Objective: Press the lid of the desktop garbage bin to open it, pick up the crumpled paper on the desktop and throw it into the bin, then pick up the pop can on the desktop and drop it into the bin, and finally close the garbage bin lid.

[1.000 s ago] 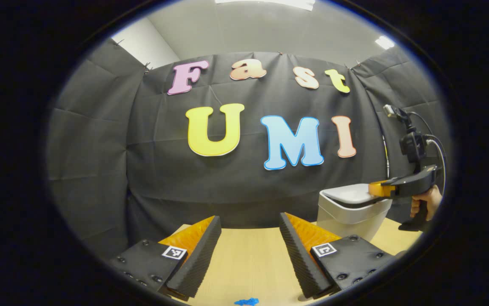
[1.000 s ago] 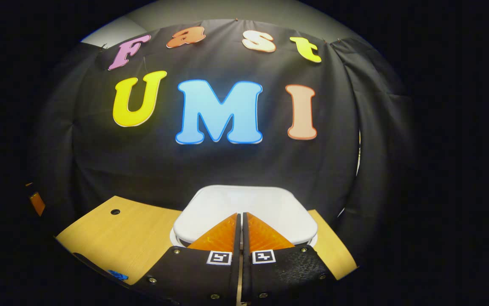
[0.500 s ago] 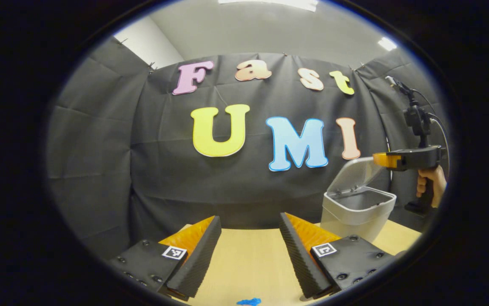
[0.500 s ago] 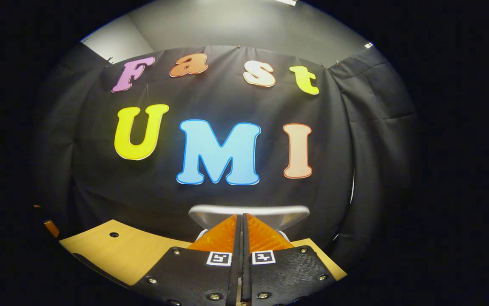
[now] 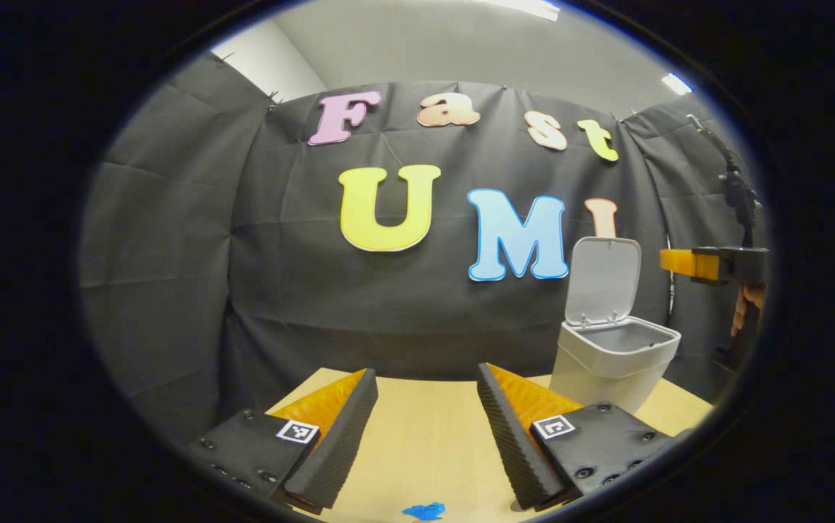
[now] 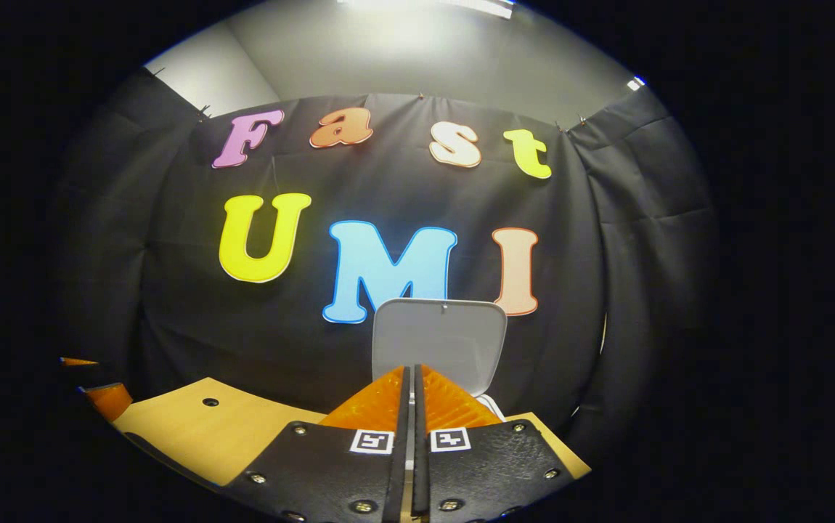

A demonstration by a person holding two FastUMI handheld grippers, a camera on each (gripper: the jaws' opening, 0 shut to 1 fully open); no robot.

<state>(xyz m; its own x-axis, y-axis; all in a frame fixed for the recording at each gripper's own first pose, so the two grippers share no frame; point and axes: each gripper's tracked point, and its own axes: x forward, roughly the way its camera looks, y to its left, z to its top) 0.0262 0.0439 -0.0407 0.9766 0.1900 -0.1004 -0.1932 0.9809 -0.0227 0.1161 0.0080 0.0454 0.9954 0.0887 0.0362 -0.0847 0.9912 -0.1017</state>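
Garbage bin [image 5: 610, 363] pale grey-white; desktop [image 5: 425, 450] light wood; blue scrap [image 5: 423, 511].

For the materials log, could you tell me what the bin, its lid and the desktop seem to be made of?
Bin: likely moulded plastic, pale grey, smooth with a soft sheen and rounded edges.
Lid: apparently the same plastic, a thin one-piece panel, standing open.
Desktop: light wood or wood-look laminate, matte, with faint grain; the pictures cannot say which.

Bin [image 5: 610, 363] mouth open from above; upright lid [image 5: 603, 280] blocks the back side. Right gripper [image 5: 668, 261] hangs beside lid, above rim. Bare tabletop [image 5: 425, 443] between left gripper's [image 5: 426, 383] spread fingers.
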